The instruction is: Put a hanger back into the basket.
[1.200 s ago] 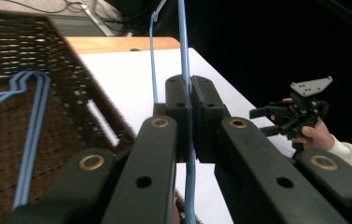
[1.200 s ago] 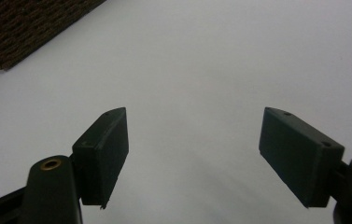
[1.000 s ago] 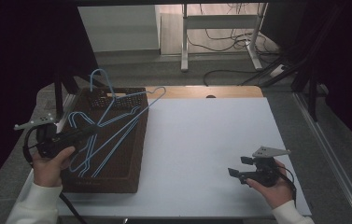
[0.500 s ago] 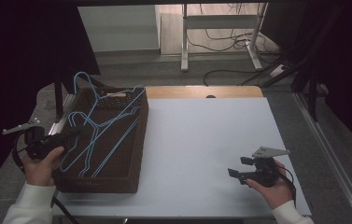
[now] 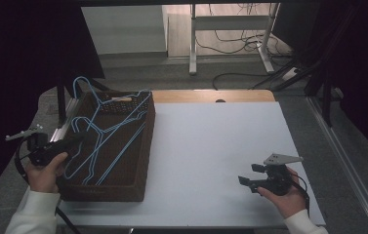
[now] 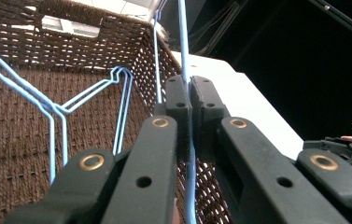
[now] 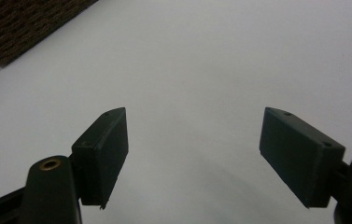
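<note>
Our left tongs (image 6: 191, 100) are clamped tight on a blue wire hanger (image 6: 183, 42) at the left of the high view, over the brown wicker basket (image 5: 142, 146). Our right tongs (image 7: 194, 154) gape wide, holding nothing, above the white bench (image 5: 220, 146) at lower right.

High camera: fixed above the near edge, facing forward and down over the whole white table (image 5: 211, 146). Left gripper camera: very close, looking along shut jaws into the wicker basket (image 6: 47, 93). Right gripper camera: low, close to the table (image 7: 201, 60). All three share the basket (image 7: 19, 28).
</note>
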Tool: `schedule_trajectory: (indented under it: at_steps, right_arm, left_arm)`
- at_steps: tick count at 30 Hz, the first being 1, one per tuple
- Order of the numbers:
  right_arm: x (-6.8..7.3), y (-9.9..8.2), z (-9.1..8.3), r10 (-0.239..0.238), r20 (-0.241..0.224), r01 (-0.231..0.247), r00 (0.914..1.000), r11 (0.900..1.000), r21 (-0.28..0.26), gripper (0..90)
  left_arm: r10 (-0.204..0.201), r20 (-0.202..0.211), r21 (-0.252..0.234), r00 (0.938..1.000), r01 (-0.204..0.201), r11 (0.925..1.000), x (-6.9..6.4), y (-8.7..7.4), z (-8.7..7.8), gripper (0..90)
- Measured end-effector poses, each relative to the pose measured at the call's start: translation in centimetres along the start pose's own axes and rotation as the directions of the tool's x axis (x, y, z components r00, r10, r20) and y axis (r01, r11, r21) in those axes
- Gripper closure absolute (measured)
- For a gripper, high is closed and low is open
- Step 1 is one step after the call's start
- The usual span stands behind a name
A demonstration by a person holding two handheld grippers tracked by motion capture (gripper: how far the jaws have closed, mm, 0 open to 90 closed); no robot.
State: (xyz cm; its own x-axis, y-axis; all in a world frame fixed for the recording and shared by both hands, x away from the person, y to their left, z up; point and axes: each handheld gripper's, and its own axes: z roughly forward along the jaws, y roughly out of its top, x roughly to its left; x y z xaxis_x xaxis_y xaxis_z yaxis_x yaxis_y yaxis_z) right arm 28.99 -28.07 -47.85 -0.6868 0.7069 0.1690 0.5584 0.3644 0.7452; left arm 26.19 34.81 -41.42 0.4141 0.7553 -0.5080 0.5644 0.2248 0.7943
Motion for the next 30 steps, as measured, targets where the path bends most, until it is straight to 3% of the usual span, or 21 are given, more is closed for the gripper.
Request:
schedule_trajectory:
  at_steps: [5,17,23,30]
  right_arm:
    - [0.0,0.0,0.1,-0.002,0.000,0.002,1.0000,1.0000,0.003,24.0]
    - [0.0,0.0,0.1,-0.007,0.002,0.007,1.0000,1.0000,0.004,24.0]
    - [0.1,0.0,0.1,-0.006,0.003,0.006,1.0000,1.0000,0.003,24.1]
    - [0.2,0.1,0.1,-0.009,0.001,0.009,1.0000,1.0000,0.001,24.2]
  left_arm:
    - [0.001,-0.011,0.034,0.9999,-0.001,0.9994,0.1,-0.4,0.6,87.0]
    - [-0.013,0.004,0.122,0.9999,0.012,0.9925,0.4,-1.2,3.6,86.9]
    - [-0.028,-0.002,0.120,0.9996,0.028,0.9923,0.6,-1.1,3.6,86.7]
    - [-0.059,-0.036,0.192,0.9976,0.065,0.9793,0.9,-0.8,4.6,85.2]
